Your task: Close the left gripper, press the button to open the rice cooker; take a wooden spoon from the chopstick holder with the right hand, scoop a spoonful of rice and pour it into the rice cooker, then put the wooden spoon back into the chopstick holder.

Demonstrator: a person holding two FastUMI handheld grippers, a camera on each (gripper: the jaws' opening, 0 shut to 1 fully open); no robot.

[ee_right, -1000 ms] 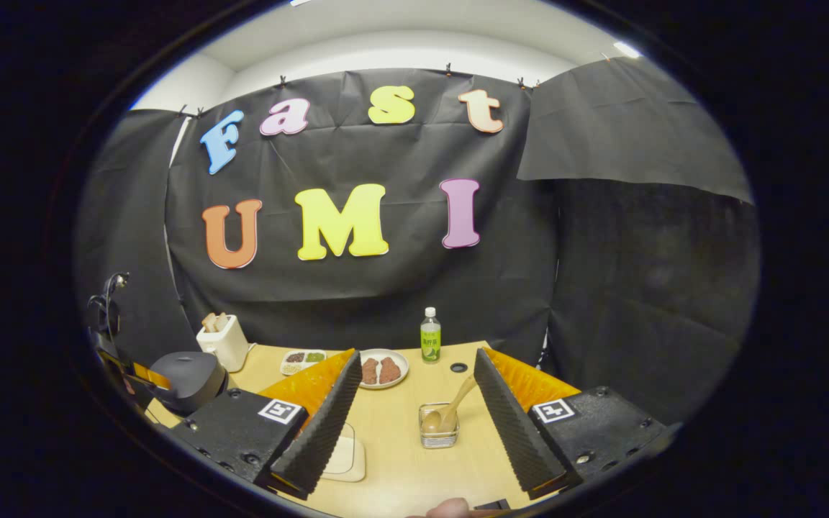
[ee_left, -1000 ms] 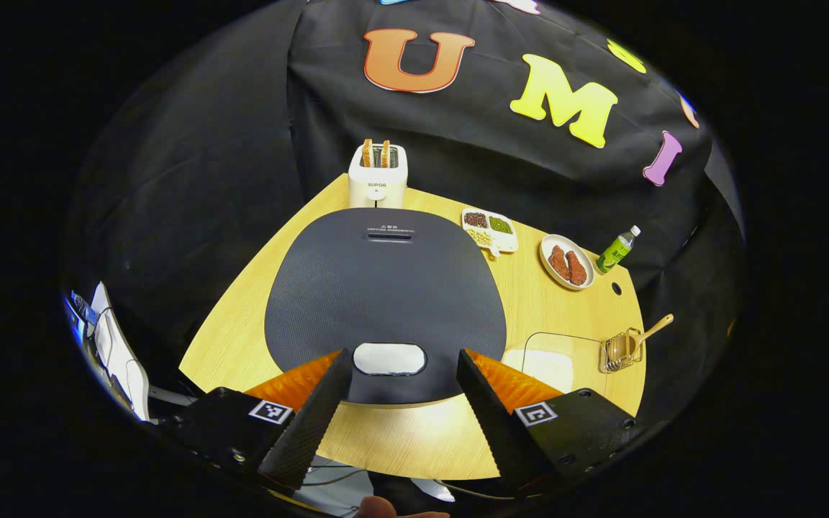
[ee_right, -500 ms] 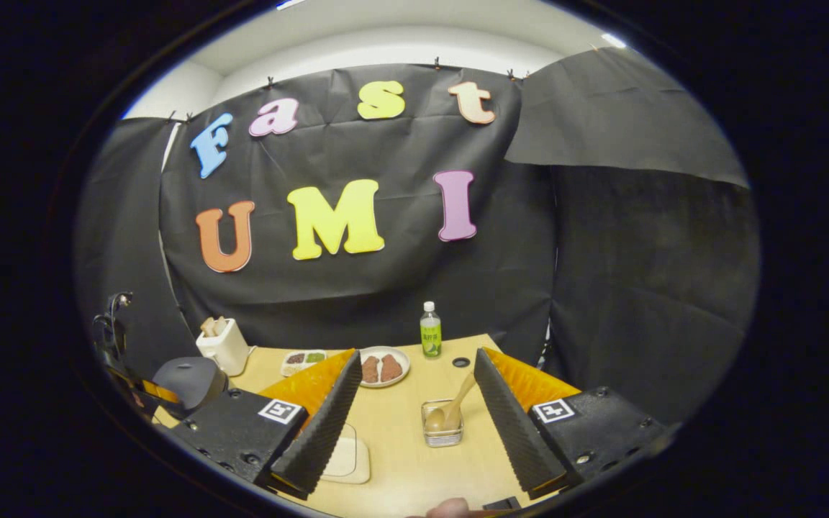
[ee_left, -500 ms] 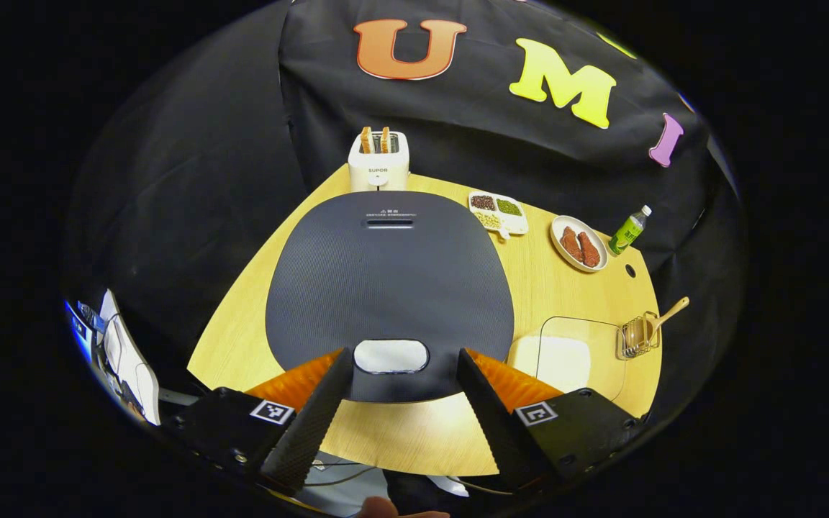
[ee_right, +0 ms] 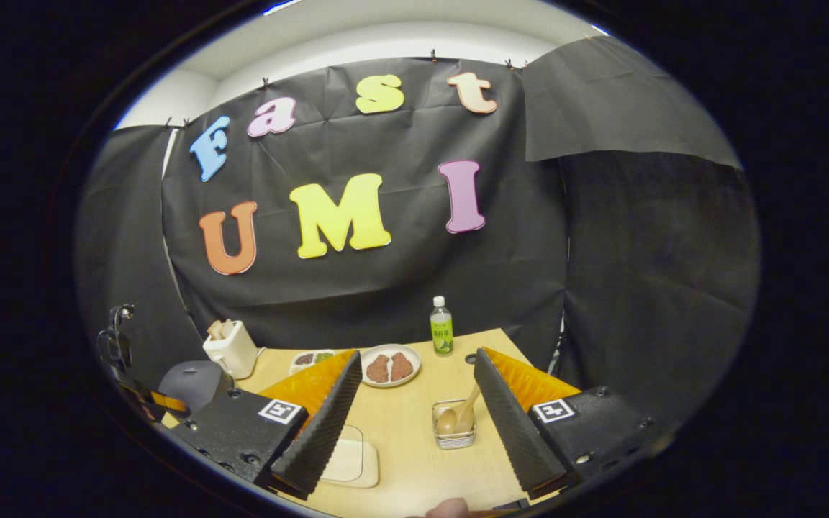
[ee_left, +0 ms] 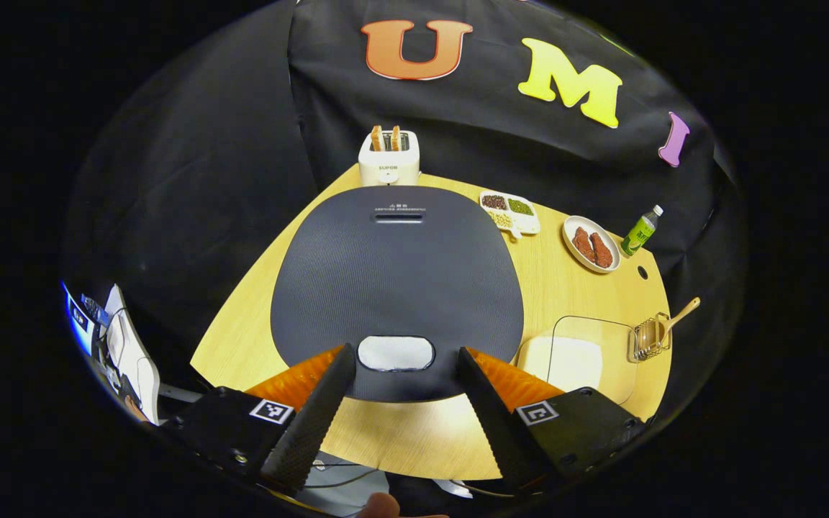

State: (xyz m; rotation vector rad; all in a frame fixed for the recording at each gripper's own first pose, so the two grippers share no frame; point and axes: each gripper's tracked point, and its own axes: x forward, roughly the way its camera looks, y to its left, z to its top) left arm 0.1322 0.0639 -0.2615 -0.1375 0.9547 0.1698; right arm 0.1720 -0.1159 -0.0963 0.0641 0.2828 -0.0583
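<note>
The dark grey rice cooker [ee_left: 396,288] sits shut on the wooden table, seen from above in the left gripper view. Its pale oval button [ee_left: 396,353] lies just ahead of my left gripper [ee_left: 400,410], which hangs open above the cooker's near edge with nothing between its fingers. A wooden spoon [ee_left: 677,320] stands in the wire chopstick holder [ee_left: 650,341] at the right, beside a clear container of white rice [ee_left: 573,360]. In the right gripper view my right gripper [ee_right: 414,424] is open, with the spoon [ee_right: 458,416] and holder [ee_right: 455,426] ahead between its fingers; the cooker [ee_right: 191,383] shows far left.
A white toaster [ee_left: 388,163] with bread stands behind the cooker. A divided dish of beans [ee_left: 510,211], a plate of brown meat pieces [ee_left: 591,244] and a green bottle [ee_left: 641,232] line the table's far side. The rice container [ee_right: 346,460] lies beside my right gripper's left finger.
The left gripper view has shifted slightly, with the cooker's button now a little nearer the fingers. The right gripper has tilted and drifted, so the spoon holder sits more centred. Both grippers stay open.
</note>
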